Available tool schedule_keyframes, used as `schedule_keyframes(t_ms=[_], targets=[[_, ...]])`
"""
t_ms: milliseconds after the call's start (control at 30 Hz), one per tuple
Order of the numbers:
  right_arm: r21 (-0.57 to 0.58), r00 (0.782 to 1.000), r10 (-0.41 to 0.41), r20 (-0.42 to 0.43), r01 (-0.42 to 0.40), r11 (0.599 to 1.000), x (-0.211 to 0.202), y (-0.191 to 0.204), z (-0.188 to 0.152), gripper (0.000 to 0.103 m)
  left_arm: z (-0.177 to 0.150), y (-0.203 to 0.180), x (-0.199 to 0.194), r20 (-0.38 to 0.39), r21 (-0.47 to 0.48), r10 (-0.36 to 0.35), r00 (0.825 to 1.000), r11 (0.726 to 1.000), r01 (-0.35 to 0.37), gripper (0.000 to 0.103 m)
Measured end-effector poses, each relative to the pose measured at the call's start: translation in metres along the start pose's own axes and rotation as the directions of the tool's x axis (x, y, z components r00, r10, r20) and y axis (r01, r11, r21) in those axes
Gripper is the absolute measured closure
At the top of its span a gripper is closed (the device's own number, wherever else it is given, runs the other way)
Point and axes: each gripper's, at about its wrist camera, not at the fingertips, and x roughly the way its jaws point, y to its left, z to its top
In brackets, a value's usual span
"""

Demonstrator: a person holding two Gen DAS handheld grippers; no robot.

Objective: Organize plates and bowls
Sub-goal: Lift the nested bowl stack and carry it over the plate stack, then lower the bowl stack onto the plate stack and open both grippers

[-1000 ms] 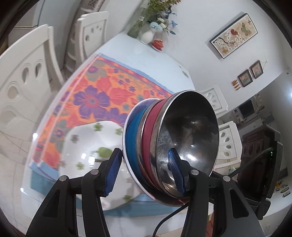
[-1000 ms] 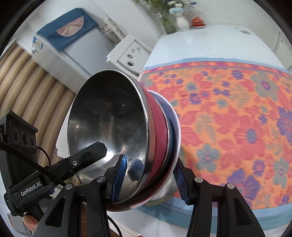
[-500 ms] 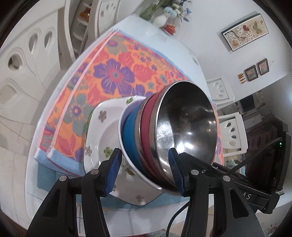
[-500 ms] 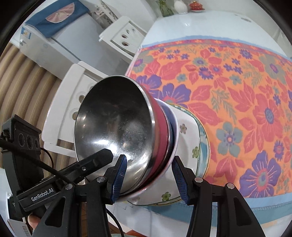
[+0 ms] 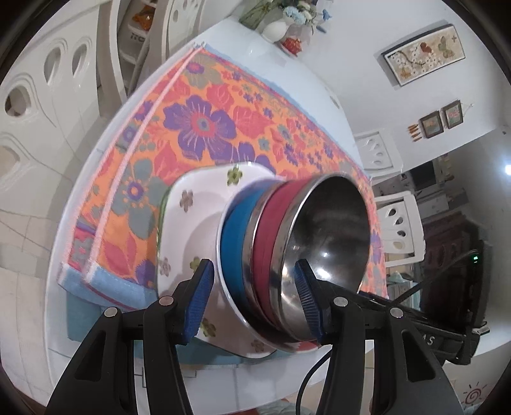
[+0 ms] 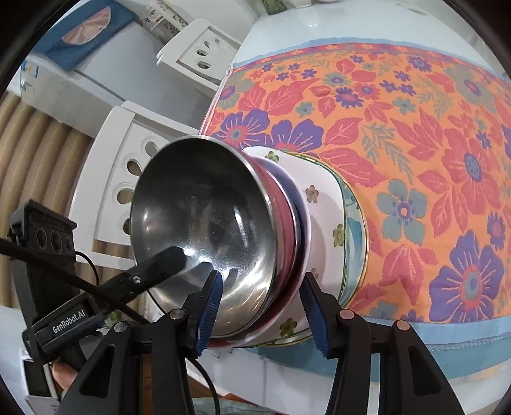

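A nested stack of bowls, a steel bowl [image 5: 329, 230] inside a red one [image 5: 271, 223], a blue one [image 5: 236, 230] and a white one, sits on a white square plate with small flowers [image 5: 191, 223]. My left gripper [image 5: 255, 297] straddles the near rim of the stack, one finger inside the steel bowl, one outside the white bowl. My right gripper [image 6: 260, 306] straddles the opposite rim of the stack [image 6: 204, 217] the same way. The square plate [image 6: 322, 204] lies on another plate with a green and blue rim [image 6: 354, 223].
The plates sit near the front corner of an orange floral cloth [image 6: 415, 143] on a white table [image 5: 64, 319]. White chairs [image 6: 127, 178] stand around the table. A flower vase [image 5: 278, 25] is at the far end.
Both grippers have brought the bowl stack down from the air onto the white square plate. The stack has tipped from tilted to standing on the plate.
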Motion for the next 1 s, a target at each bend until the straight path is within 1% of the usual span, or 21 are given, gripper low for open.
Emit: schedule_keyframes(t_ms=[167, 267, 333, 533, 733, 800, 867, 1000], targets=[[0.007, 0.999, 0.001, 0.033, -0.001, 1.0, -0.012, 0.001, 0.004, 0.054, 0.016, -0.004, -0.01, 0.053, 0.008, 0.001, 0.999, 1.0, -0.002, 0.054], [-0.006, 0.998, 0.001, 0.065, -0.001, 1.0, -0.02, 0.003, 0.01, 0.054, 0.024, -0.006, -0.011, 0.07, 0.011, 0.004, 0.998, 1.0, -0.005, 0.054], [-0.009, 0.996, -0.012, 0.09, 0.013, 1.0, -0.024, 0.003, 0.016, 0.054, 0.029, -0.009, -0.01, 0.077, 0.018, 0.008, 0.997, 1.0, -0.01, 0.054], [0.015, 0.992, -0.038, 0.12, 0.036, 0.999, -0.025, -0.007, 0.034, 0.054, 0.035, -0.012, -0.001, 0.063, 0.028, 0.024, 0.998, 0.999, -0.026, 0.054], [0.041, 0.992, -0.059, 0.11, 0.055, 0.998, -0.017, -0.012, 0.046, 0.054, 0.04, -0.01, 0.007, 0.053, 0.022, 0.036, 0.998, 0.999, -0.038, 0.054], [0.063, 0.993, -0.065, 0.093, 0.06, 0.996, -0.011, -0.014, 0.048, 0.054, 0.041, -0.011, 0.011, 0.044, 0.033, 0.05, 0.998, 0.998, -0.051, 0.054], [0.071, 0.994, -0.07, 0.088, 0.064, 0.995, -0.008, -0.014, 0.048, 0.054, 0.042, -0.011, 0.013, 0.036, 0.038, 0.049, 0.998, 0.998, -0.05, 0.054], [0.071, 0.992, -0.085, 0.094, 0.078, 0.994, -0.014, -0.011, 0.042, 0.054, 0.04, -0.012, 0.012, 0.027, 0.058, 0.048, 0.998, 0.997, -0.049, 0.054]])
